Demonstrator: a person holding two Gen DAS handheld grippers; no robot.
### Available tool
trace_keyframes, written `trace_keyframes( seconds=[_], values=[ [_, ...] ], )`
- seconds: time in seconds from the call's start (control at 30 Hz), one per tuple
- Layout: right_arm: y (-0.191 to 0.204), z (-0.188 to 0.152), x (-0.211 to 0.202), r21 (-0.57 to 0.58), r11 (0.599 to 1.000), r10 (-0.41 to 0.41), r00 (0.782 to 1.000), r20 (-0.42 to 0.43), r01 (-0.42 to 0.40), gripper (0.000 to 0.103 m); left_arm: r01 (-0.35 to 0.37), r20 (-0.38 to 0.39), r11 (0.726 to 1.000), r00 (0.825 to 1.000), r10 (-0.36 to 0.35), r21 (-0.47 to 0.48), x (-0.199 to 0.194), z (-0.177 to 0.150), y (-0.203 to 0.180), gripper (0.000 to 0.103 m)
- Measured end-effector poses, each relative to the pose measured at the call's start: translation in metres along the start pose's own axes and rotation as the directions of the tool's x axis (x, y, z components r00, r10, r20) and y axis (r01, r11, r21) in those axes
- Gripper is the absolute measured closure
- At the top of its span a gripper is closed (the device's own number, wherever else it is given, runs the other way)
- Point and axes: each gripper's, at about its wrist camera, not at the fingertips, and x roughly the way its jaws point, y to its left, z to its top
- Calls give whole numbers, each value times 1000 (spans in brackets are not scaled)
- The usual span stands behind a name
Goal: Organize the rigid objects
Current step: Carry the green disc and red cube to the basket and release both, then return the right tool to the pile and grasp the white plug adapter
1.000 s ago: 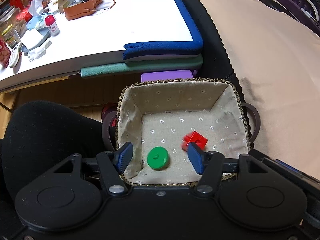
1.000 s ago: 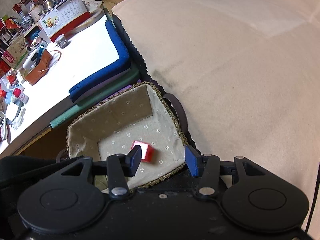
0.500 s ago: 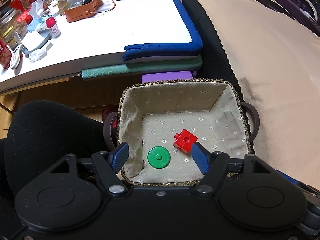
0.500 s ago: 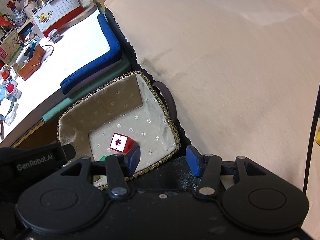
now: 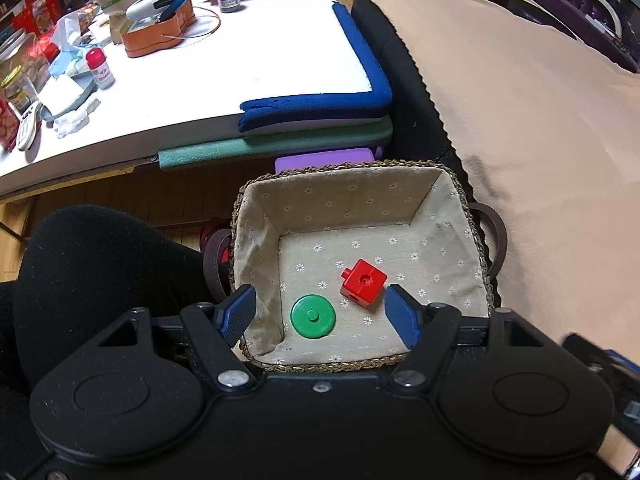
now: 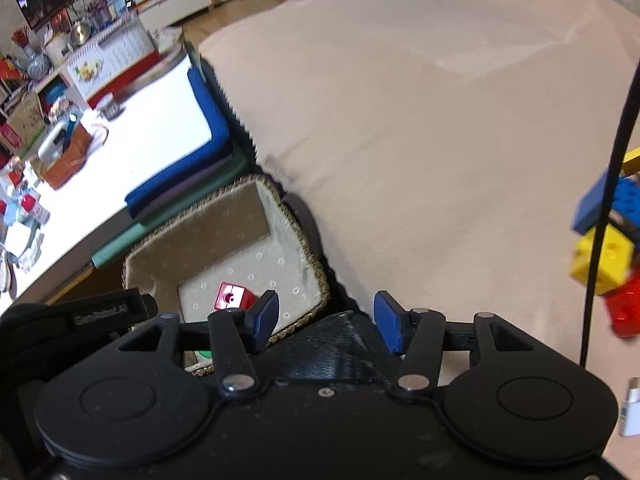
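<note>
A woven basket (image 5: 448,172) with flowered cloth lining holds a red cube block (image 5: 363,282) and a green round disc (image 5: 312,316). My left gripper (image 5: 324,314) is open and empty, above the basket's near edge. In the right wrist view the basket (image 6: 308,256) sits lower left with the red cube (image 6: 234,298) inside. My right gripper (image 6: 326,324) is open and empty, over the basket's right corner and the beige blanket. A pile of blocks lies at the far right: blue (image 6: 592,200), yellow (image 6: 612,260) and red (image 6: 624,312).
A white low table (image 5: 248,60) with blue and green foam edge guards (image 5: 320,104) stands behind the basket, cluttered at the left. A beige blanket (image 5: 540,140) spreads to the right. A black-clad knee (image 5: 100,264) is left of the basket. A black cable (image 6: 612,184) hangs at the right.
The red cube has come to rest in the basket near the green disc. My right gripper has swung right, away from the basket, bringing the block pile into view.
</note>
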Motion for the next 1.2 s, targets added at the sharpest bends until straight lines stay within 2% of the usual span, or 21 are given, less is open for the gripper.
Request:
trace_keyframes(
  seconds=[0.17, 0.33, 0.5, 0.67, 0.77, 0.87, 1.1, 1.2],
  values=[
    [-22, -8, -40, 11, 1000, -6, 998, 60, 5, 47, 46, -1, 996, 999, -46, 81, -3, -6, -12, 36],
    [-61, -23, -81, 54, 998, -48, 993, 107, 42, 46, 85, -2, 981, 996, -86, 175, -7, -17, -31, 36],
    [-115, -38, -116, 116, 982, -162, 977, 136, 146, 42, 143, -32, 961, 990, -140, 237, -8, -27, -45, 36],
    [-176, -56, -135, 217, 946, -272, 955, 121, 242, 41, 179, -42, 934, 984, -175, 310, -11, -46, -66, 36],
    [-204, -70, -135, 266, 924, -308, 947, 94, 274, 39, 214, -67, 913, 977, -204, 346, -10, -57, -78, 36],
    [-219, -78, -125, 282, 922, -292, 955, 56, 265, 39, 230, -79, 897, 973, -216, 377, -10, -66, -88, 36],
    [-213, -90, -84, 201, 950, -237, 971, -27, 238, 38, 239, -81, 887, 971, -226, 395, -11, -70, -93, 36],
    [-206, -94, -68, 169, 953, -245, 968, -49, 250, 38, 239, -85, 887, 971, -224, 396, -10, -70, -95, 36]
  ],
)
